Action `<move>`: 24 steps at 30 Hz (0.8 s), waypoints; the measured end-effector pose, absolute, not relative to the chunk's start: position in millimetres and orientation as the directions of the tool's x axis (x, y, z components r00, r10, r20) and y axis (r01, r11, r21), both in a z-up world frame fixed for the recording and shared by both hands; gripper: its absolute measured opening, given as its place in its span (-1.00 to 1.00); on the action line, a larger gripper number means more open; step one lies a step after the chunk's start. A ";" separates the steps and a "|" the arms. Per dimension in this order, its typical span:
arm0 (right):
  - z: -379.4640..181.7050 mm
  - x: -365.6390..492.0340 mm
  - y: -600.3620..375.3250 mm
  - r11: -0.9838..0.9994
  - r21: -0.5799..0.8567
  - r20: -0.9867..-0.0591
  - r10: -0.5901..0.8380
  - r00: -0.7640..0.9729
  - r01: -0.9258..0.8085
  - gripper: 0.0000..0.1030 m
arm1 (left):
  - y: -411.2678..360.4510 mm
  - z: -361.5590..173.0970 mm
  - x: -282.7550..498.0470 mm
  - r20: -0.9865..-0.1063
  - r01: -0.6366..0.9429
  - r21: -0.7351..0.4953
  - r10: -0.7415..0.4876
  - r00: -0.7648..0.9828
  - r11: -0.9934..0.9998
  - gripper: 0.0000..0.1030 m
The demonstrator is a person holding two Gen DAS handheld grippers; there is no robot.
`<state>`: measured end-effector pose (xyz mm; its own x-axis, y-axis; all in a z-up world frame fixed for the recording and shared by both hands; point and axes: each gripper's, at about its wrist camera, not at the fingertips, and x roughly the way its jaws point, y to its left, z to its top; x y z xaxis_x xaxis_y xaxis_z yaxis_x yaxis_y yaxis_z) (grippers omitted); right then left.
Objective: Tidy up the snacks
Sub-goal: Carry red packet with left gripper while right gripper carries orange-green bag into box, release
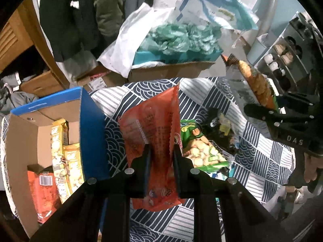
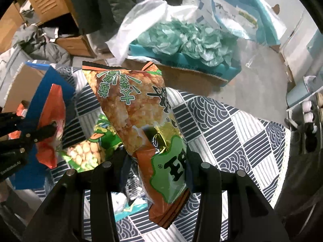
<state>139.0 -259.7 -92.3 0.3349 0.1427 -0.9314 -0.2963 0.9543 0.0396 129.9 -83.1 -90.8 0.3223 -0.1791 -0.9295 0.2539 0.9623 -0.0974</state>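
Trouble could come at the blue-sided cardboard box (image 1: 88, 133): left tool (image 1: 160, 157) pinches a soft orange foil snack packet (image 1: 151, 125) aloft beside it, right tool (image 2: 157, 161) clamps a crinkly orange-and-green rice-cracker bag (image 2: 141, 113) above the patterned worktop (image 2: 232, 129); either floppy bag may snag the rim or slip.

A lived-in home room. Dark coats (image 1: 66, 20) hang at the far left beside a wooden cupboard (image 1: 14, 34), a shoe rack (image 1: 290, 54) stands at the far right, and cardboard boxes (image 1: 169, 70) sit beyond a patterned cloth (image 1: 258, 151) on the bench.
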 end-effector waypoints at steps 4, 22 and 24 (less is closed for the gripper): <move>-81.6 130.1 -254.2 0.951 0.017 -0.926 0.131 0.354 -0.308 -0.16 | -82.1 -75.6 122.4 -0.918 0.259 -0.093 -0.184 0.351 0.961 -0.62; -35.8 90.6 -225.1 0.937 0.062 -0.891 0.207 0.404 -0.344 -0.16 | -65.8 -21.8 92.0 -0.869 0.255 -0.053 -0.171 0.465 0.965 -0.62; -32.1 88.3 -217.8 0.932 0.061 -0.887 0.215 0.409 -0.357 -0.16 | -62.4 -17.8 87.7 -0.864 0.255 -0.051 -0.170 0.474 0.966 -0.62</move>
